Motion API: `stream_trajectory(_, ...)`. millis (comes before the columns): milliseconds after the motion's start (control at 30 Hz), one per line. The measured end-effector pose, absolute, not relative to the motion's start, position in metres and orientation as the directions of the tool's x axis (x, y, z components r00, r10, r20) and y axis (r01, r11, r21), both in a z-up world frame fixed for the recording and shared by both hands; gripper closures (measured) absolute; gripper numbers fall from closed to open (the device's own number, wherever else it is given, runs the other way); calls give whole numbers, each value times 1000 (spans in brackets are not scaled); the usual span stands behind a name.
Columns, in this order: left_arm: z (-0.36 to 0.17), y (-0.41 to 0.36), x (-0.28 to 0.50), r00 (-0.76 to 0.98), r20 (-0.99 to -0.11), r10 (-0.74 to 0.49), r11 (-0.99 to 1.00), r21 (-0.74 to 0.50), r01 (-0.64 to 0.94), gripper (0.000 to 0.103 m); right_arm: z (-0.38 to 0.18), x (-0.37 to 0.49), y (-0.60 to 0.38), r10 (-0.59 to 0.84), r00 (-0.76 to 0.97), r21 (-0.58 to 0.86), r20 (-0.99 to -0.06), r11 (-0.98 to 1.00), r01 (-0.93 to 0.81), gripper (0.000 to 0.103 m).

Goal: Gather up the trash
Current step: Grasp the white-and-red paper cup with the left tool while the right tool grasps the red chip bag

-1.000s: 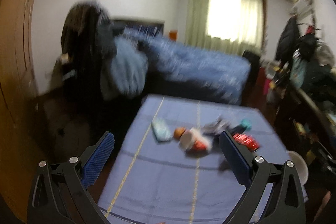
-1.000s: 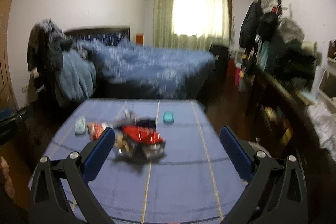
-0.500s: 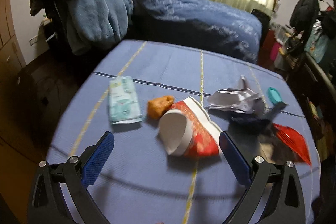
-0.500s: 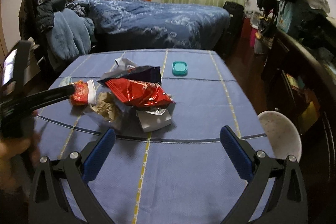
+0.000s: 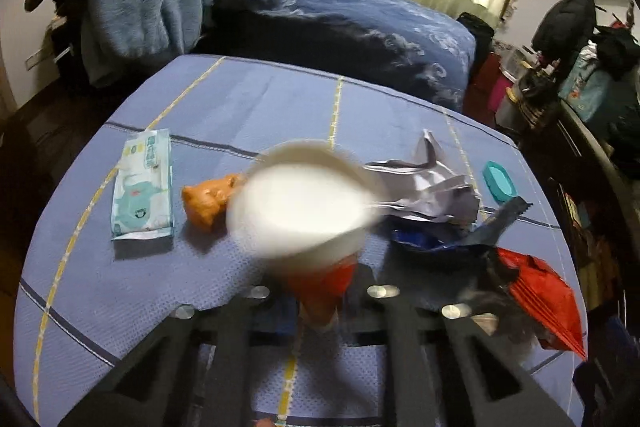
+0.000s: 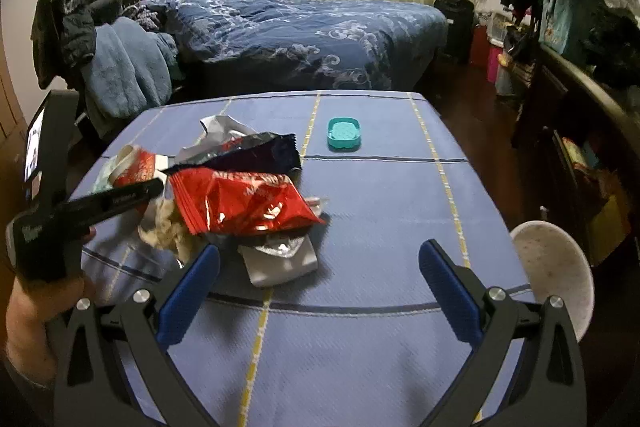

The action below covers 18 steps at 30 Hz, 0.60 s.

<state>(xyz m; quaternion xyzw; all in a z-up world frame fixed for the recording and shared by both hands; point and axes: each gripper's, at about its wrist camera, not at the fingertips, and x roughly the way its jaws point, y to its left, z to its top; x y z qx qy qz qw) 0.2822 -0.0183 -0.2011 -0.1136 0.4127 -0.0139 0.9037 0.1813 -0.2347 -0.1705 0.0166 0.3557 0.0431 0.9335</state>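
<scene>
Red-and-white paper cup (image 5: 308, 219) is clamped in left gripper (image 5: 320, 311), mouth toward camera, lifted off the blue desk (image 5: 240, 115). Right gripper (image 6: 320, 291) is spread wide, holding nothing, hovering near the red snack bag (image 6: 244, 203) and other wrappers. Wet-wipes pack (image 5: 143, 185) and teal lid (image 6: 343, 133) lie apart.

left hand-held gripper (image 5: 318, 311) clamped tight on something, right hand-held gripper (image 6: 319, 259) with jaws spread wide
</scene>
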Motion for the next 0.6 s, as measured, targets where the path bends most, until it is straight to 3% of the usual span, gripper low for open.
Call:
stream_trajectory(167, -197, -6, 275, 685, -680, -260, 934, -358, -1, 89, -165, 190, -224, 118, 757, 67, -643, 993, -98, 5)
stream_trajectory(433, -162, 25, 245, 778, -595, -202, 933, -359, -33, 89, -158, 212, -185, 245, 730, 90, -637, 965, -246, 5)
stream_trajectory(533, -154, 35, 236, 792, -584, -179, 936, -348, -45, 89, -160, 228, -173, 229, 732, 64, -641, 967, -246, 5)
stream_trajectory(567, -151, 38, 233, 797, -578, -176, 936, -350, -47, 89, -163, 232, -170, 215, 730, 49, -649, 969, -241, 10)
stream_trajectory(600, -151, 41, 231, 798, -576, -177, 935, -350, -46, 89, -165, 236, -168, 201, 725, 38, -659, 971, -234, 29)
